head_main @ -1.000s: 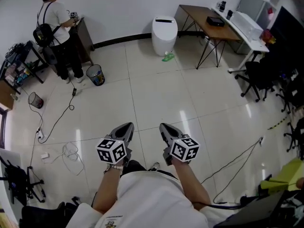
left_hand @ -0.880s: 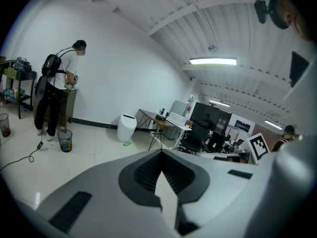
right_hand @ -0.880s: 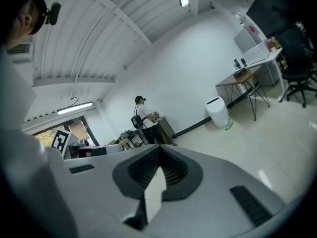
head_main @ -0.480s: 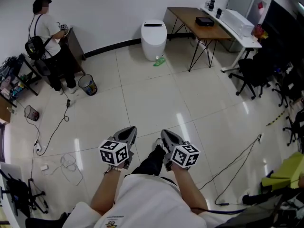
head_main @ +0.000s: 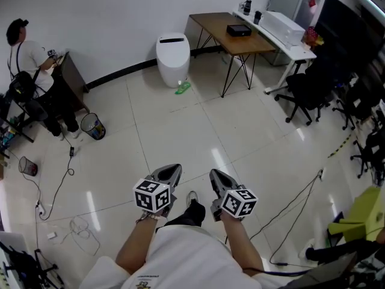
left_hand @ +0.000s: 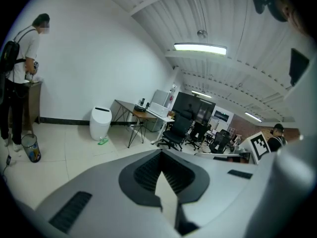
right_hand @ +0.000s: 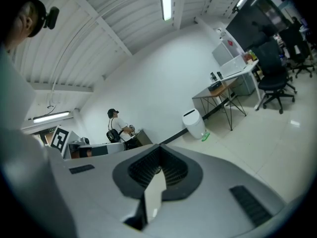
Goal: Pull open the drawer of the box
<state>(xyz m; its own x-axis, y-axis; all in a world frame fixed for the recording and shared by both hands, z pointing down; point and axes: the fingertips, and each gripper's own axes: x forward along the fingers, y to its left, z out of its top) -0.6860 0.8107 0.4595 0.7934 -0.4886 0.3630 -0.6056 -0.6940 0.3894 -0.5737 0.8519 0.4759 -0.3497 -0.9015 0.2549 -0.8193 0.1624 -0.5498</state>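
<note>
Jaws together on left gripper [head_main: 174, 169], right gripper [head_main: 214, 174]; both above floor [head_main: 180, 128].

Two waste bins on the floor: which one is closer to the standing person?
The patterned bin, beside the person; the dark mesh bin stands farther out.

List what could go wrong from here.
1. A black cable trails across the floor on the person's right, and a thin cord lies on the left. Stepping on either could cause a trip.
2. No box or drawer shows in any view. The left gripper and right gripper both have their fingers together on nothing, so they would need opening before taking a handle.
</note>
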